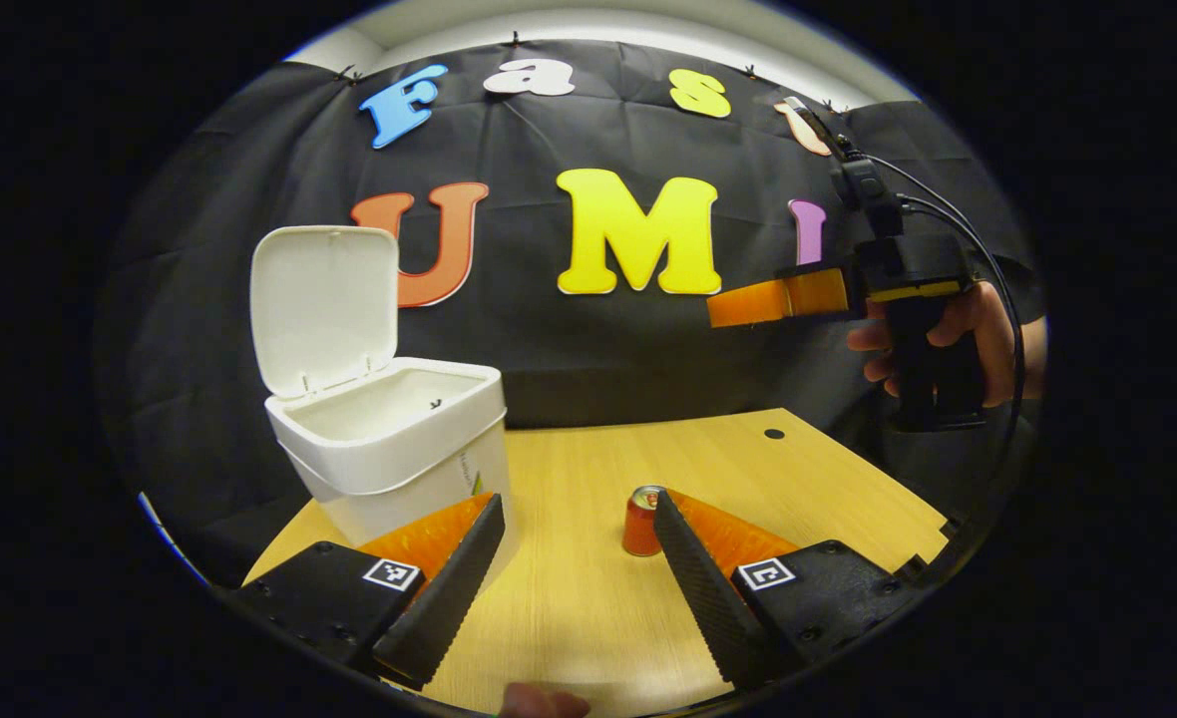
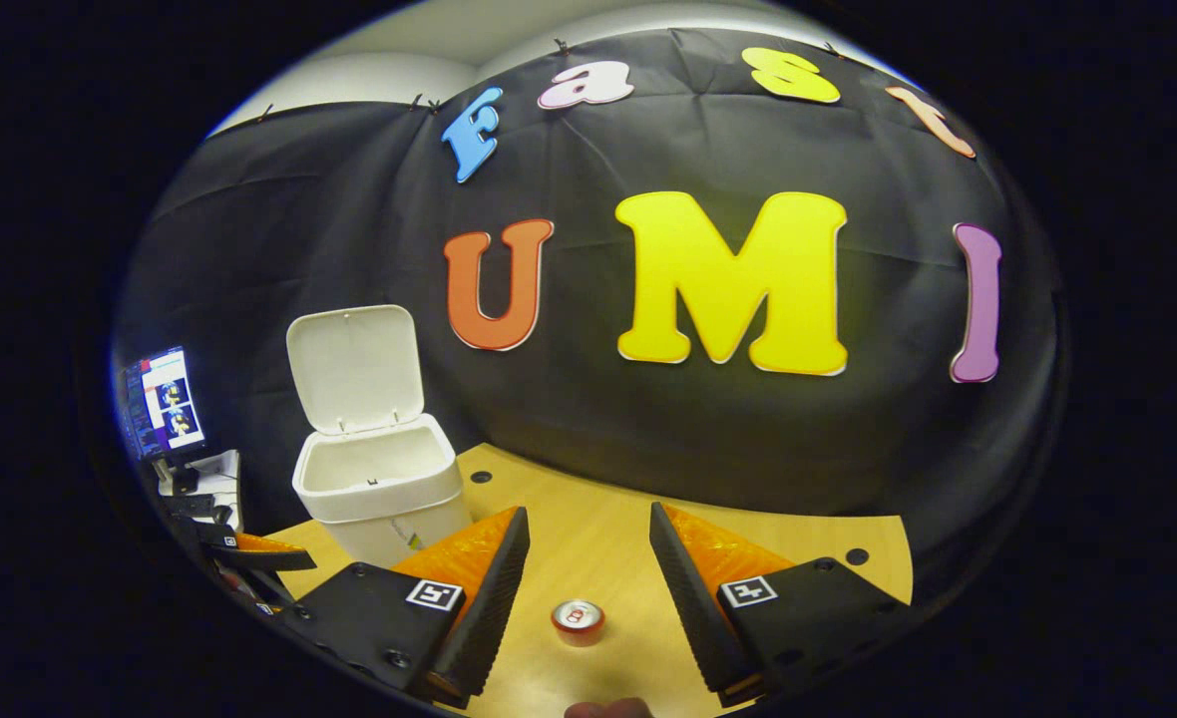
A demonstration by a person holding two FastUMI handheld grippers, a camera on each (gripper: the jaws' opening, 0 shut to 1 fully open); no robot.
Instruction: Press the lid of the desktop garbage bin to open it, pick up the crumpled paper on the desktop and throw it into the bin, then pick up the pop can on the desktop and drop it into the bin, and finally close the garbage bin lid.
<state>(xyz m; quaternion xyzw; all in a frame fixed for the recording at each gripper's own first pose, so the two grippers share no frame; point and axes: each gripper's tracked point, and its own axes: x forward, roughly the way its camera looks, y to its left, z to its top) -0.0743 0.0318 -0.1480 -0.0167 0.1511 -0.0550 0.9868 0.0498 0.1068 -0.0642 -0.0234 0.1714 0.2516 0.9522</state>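
Bin (image 1: 389, 449): white, lid white. Pop can (image 1: 641, 522), right of bin: red-orange, silver top. Tabletop (image 1: 588, 598): pale wood grain.

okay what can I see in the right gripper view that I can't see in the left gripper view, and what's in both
Right gripper view alone: a lit monitor at the far left, the left gripper low beside it, and the pop can's top seen from above.

Left gripper view alone: the right gripper held up in a hand with trailing cables, and the can's side.

Both: the white bin with its lid standing open, the upright pop can on the wooden desktop, each camera's own open fingers, and the black cloth wall.
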